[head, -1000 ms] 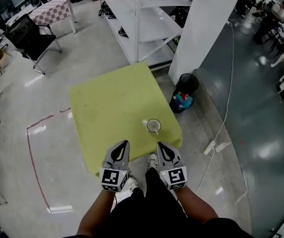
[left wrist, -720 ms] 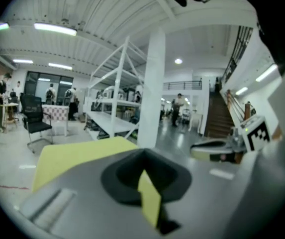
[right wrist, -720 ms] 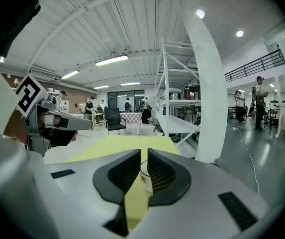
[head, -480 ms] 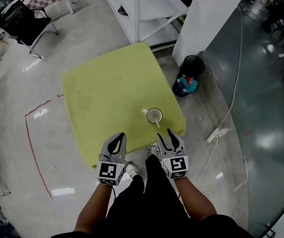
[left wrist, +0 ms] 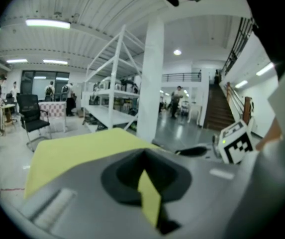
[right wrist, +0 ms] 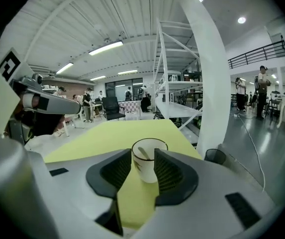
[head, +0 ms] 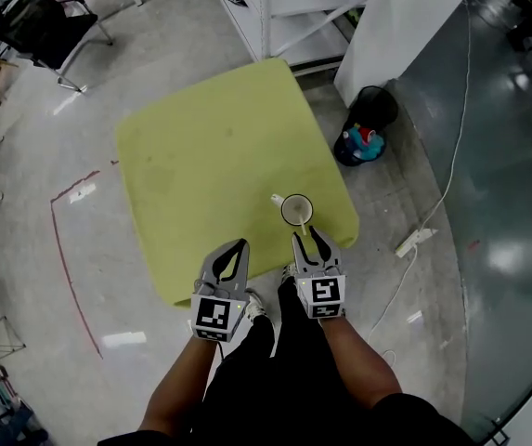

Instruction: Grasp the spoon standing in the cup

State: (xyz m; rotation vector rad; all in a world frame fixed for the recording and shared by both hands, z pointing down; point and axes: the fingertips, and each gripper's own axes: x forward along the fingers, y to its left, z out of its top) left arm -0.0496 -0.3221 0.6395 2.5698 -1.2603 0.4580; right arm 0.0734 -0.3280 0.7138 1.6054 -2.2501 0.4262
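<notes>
Yellow table (head: 201,147) carries the cup (head: 296,210) with the spoon (right wrist: 143,153) standing inside, just ahead of right gripper (head: 306,238), jaws just opening, apart; left gripper (head: 239,246) jaws closed, empty.

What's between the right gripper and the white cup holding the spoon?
Just bare yellow-green tabletop, in the head view and the right gripper view. The right gripper has just been opening its jaws, nothing between them; the white ceramic cup stands ahead.

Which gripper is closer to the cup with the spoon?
Right. The right gripper is just short of the cup, its jaws just opened, nothing between them; the left gripper is farther back, left of it.
</notes>
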